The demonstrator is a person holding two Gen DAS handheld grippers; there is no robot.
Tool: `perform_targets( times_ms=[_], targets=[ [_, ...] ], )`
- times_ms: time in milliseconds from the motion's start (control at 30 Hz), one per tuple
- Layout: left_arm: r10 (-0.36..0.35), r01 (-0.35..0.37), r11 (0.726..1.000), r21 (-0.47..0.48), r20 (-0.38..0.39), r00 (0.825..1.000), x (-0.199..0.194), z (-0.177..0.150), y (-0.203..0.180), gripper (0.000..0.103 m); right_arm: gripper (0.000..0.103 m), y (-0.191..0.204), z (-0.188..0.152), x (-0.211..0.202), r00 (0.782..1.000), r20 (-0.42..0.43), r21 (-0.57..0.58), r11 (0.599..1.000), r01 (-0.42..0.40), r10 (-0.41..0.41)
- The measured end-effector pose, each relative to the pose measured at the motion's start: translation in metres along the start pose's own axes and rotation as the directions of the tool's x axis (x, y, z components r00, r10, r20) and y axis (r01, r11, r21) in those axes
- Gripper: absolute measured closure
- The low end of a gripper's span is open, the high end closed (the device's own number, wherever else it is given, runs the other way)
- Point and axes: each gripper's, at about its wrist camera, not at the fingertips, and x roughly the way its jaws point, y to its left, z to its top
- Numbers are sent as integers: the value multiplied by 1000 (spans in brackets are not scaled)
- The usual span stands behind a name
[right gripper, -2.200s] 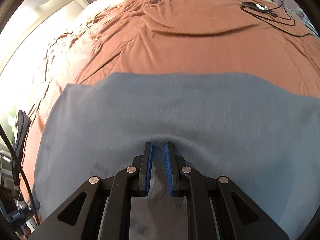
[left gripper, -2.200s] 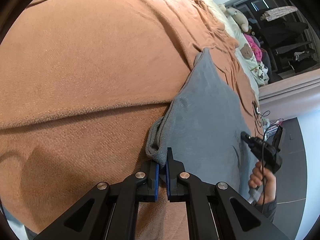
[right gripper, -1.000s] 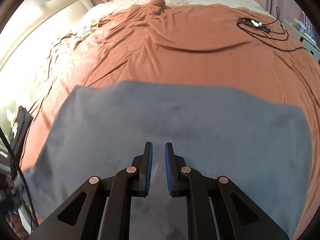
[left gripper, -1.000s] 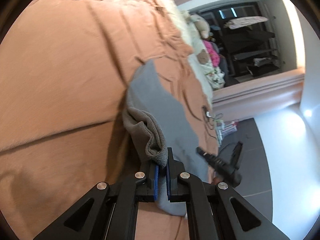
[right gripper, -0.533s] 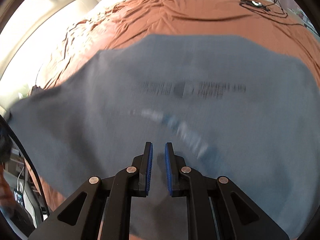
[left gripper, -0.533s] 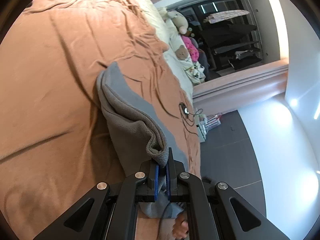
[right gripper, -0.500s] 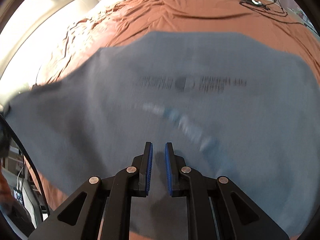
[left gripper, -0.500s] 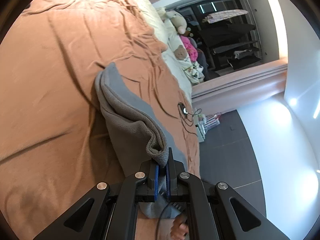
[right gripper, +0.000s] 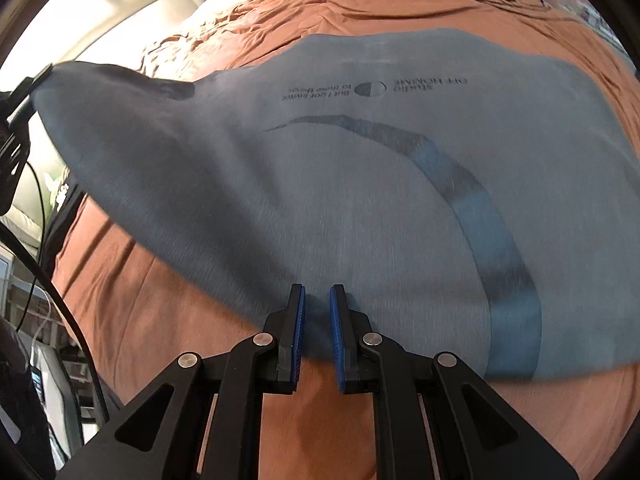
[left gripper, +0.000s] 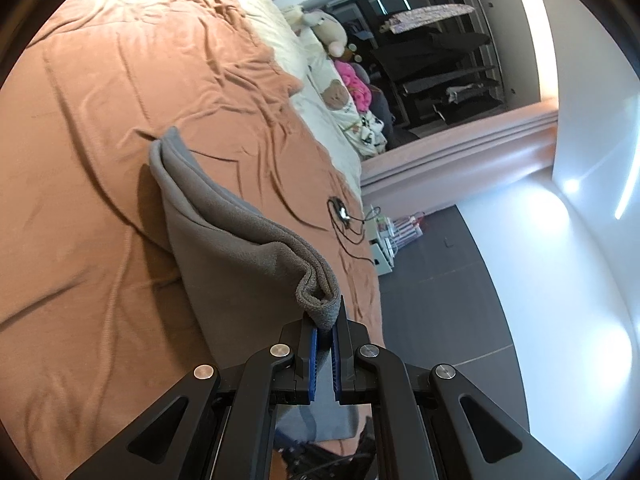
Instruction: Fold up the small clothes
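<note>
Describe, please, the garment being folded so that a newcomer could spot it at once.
On the bed's orange blanket lies a grey shirt, one corner pinched in the left tool. Alone among the bedding, it carries small printed text above a dark curved stripe.

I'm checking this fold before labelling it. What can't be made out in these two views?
- Right wrist view: whether the right hand-held gripper pinches the grey printed T-shirt; its near hem is blurred at the fingertips.
- Right wrist view: the shirt's small print, mirrored and too small.
- Left wrist view: the shirt's lower edge, hidden behind the left hand-held gripper.
</note>
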Motion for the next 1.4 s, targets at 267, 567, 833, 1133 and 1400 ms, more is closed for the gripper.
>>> perform_targets(
  times_ms=[267, 567, 833, 1133, 1400],
  targets=[
    [-28, 30, 999, 46, -41, 999, 21, -7, -27, 98, 94, -9, -4, -19, 998, -16, 30, 998, -58, 59],
    [-44, 57, 991, 122, -108, 993, 53, -20, -64, 98, 93, -41, -6, -66, 992, 91, 57, 995, -87, 82],
    [-44, 71, 984, 161, -165, 985, 83, -39, -88, 98, 57, -69, -23, -95, 981, 172, 92, 990, -104, 87],
    [-32, 81, 977, 196, -241, 970, 128, -66, -112, 98, 57, -94, -46, -113, 976, 208, 161, 982, -100, 66],
    [1, 73, 973, 217, -326, 945, 180, -99, -125, 98, 57, -119, -61, -133, 972, 231, 208, 974, -91, 41]
  ],
)
